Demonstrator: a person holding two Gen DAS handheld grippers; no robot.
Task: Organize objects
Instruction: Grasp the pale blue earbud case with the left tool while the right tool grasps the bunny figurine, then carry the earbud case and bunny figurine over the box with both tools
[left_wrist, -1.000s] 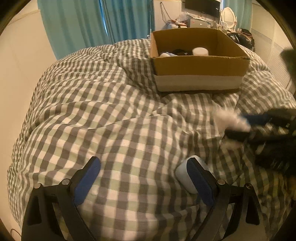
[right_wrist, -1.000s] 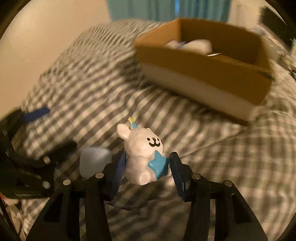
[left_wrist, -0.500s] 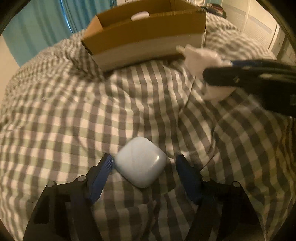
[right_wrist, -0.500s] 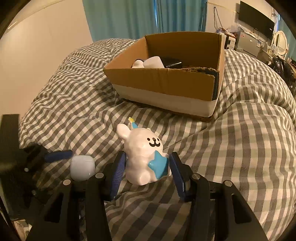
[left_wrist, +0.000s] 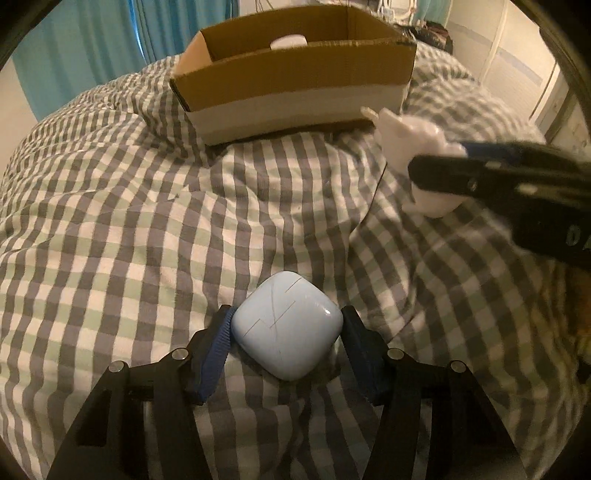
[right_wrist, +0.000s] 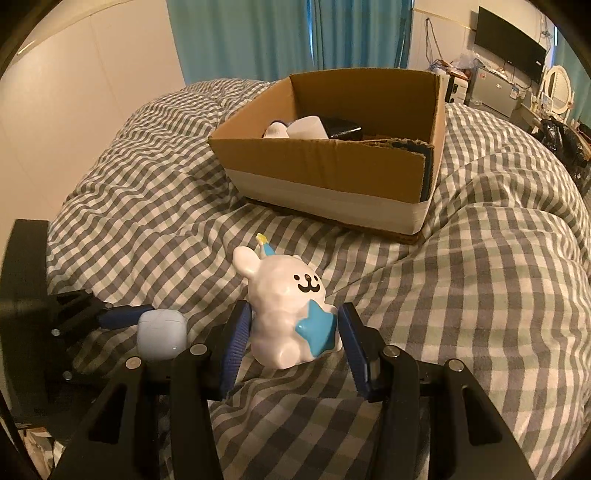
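Note:
A pale blue rounded case (left_wrist: 286, 332) lies on the checked bed cover. My left gripper (left_wrist: 287, 314) is closing on it, and both blue pads touch its sides. In the right wrist view, that case (right_wrist: 160, 334) sits at the lower left with the left gripper (right_wrist: 122, 319) around it. A white bear figurine (right_wrist: 284, 299) with a blue star and a small party hat stands upright between the pads of my right gripper (right_wrist: 294, 312), which is shut on it. From the left wrist view, the figurine (left_wrist: 406, 133) shows at the right.
An open cardboard box (right_wrist: 325, 173) sits on the bed beyond both grippers, with several white and dark items inside. The checked cover (left_wrist: 147, 221) is rumpled with folds. Teal curtains (right_wrist: 258, 37) hang behind, and a TV and a mirror stand at the far right.
My left gripper has moved over the pale blue case and its jaws have come in from wide apart to touch it. The right gripper has kept its hold on the figurine.

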